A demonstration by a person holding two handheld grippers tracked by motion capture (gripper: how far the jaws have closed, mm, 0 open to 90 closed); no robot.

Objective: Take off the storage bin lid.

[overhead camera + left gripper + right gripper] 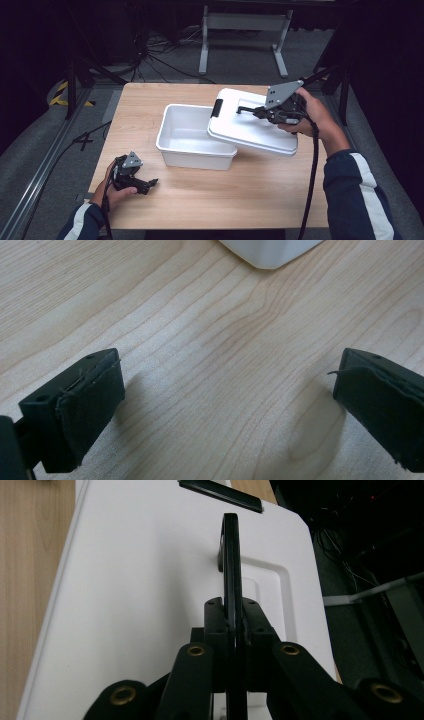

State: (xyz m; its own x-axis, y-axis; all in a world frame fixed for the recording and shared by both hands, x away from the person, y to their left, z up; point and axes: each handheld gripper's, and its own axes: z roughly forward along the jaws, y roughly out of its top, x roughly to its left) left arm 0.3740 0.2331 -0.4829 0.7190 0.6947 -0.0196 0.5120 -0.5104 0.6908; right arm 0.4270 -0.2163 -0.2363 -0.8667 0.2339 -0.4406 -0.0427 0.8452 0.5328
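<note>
clamping the black handle (231, 565) of the white lid (252, 125), the right gripper (248, 109) has its jaws pressed together on that thin upright bar, seen edge-on between the pads in the right gripper view. the lid spreads out ahead of and below this gripper, tilted, with a black latch (221, 493) at its far edge beyond the handle. from above, the lid's latch end overlaps the rim of the open white bin (192, 137) on the side away from the right hand (312, 117), while the end under the gripper hangs past the bin, above the wooden table (260, 190).

well apart from the lid, the left gripper (150, 184) sits low over the table in the left hand (112, 192), its jaws spread wide with only bare wood between the pads (90, 405). a corner of the bin (270, 252) lies ahead of this gripper, beyond its jaws and not touching them.
</note>
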